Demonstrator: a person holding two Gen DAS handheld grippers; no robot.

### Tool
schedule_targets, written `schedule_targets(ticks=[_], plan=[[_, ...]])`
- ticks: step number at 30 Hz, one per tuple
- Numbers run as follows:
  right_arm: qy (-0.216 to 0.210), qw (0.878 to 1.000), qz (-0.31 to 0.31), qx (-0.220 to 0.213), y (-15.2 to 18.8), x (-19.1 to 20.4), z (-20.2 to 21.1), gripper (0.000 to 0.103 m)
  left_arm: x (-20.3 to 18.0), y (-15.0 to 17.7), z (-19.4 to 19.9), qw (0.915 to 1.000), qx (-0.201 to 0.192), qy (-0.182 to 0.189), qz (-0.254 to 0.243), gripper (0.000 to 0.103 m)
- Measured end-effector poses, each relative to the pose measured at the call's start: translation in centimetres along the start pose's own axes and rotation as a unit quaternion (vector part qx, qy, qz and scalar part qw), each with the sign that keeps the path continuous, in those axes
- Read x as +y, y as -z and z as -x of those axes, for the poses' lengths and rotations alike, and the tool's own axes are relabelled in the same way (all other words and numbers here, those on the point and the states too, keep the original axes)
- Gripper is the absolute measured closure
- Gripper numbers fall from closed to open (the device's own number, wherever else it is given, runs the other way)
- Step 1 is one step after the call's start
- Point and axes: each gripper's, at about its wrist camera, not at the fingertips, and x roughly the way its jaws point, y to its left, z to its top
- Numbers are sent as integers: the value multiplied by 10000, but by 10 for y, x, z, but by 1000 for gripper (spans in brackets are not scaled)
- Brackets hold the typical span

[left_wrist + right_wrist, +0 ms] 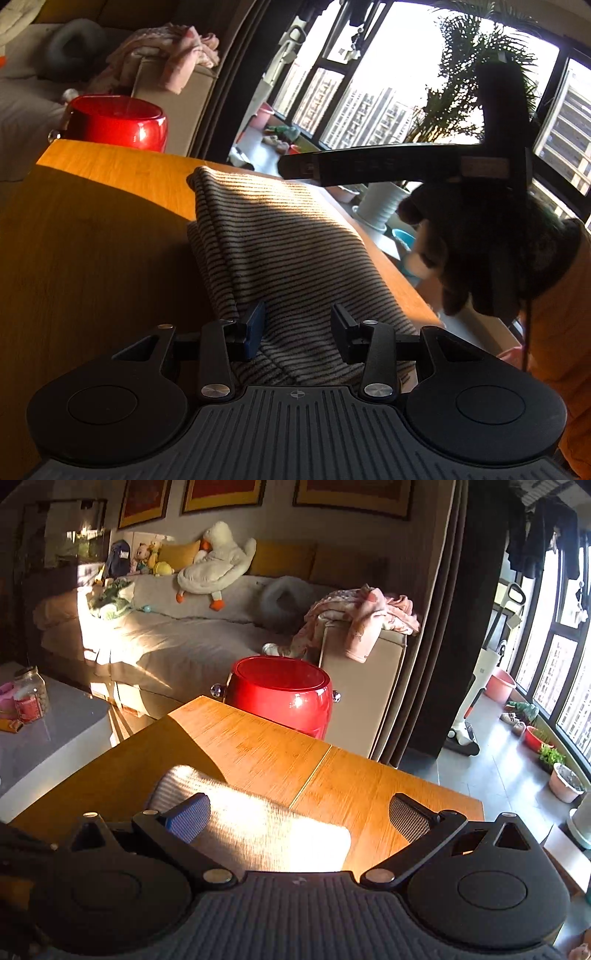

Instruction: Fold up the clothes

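The striped knit garment [280, 236] (soft, limp, already lying in 2 or more layers on the wooden table [92, 221]) looks light and best pinched at a folded edge; left gripper [298, 328] part-open above it, right gripper [299, 814] spread wide.

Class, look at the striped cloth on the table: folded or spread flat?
Folded. The striped cloth lies as a compact bundle on the table, layered edges stacked along its left side.

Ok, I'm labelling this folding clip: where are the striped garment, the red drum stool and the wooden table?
striped garment [280, 243]: left wrist view, middle of the folded top layer.
red drum stool [280, 694]: right wrist view, front of its glossy side.
wooden table [369, 782]: right wrist view, bare sunlit top right of the garment.
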Motion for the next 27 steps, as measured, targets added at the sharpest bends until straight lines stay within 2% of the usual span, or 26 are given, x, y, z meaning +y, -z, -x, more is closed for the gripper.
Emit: schedule_targets(ticks=[3, 5, 9, 18, 20, 22, 24, 27], plan=[[159, 9962, 309, 796, -2, 14, -54, 0, 4, 2, 0, 10000, -33, 10, 24, 59], [352, 9945, 466, 875, 10, 23, -73, 0, 6, 2, 0, 10000, -54, 35, 27, 59], [256, 9963, 290, 765, 13, 13, -62, 0, 8, 3, -1, 9999, -76, 78, 12, 59], [-100, 9994, -322, 96, 44, -11, 29, 0, 10, 5, -2, 9999, -102, 114, -3, 55], [-62, 9990, -433, 93, 60, -15, 40, 0, 10, 6, -2, 9999, -108, 133, -3, 54], [188, 9987, -359, 304, 80, -16, 35, 0, 9, 7, -2, 9998, -112, 186, 12, 54], [328, 9991, -236, 146, 102, -13, 31, 0, 8, 7, -3, 9997, -107, 207, 26, 54], [470, 9985, -267, 42, 103, -8, 33, 0, 14, 1, 1, 9989, -117, 334, 308, 54]])
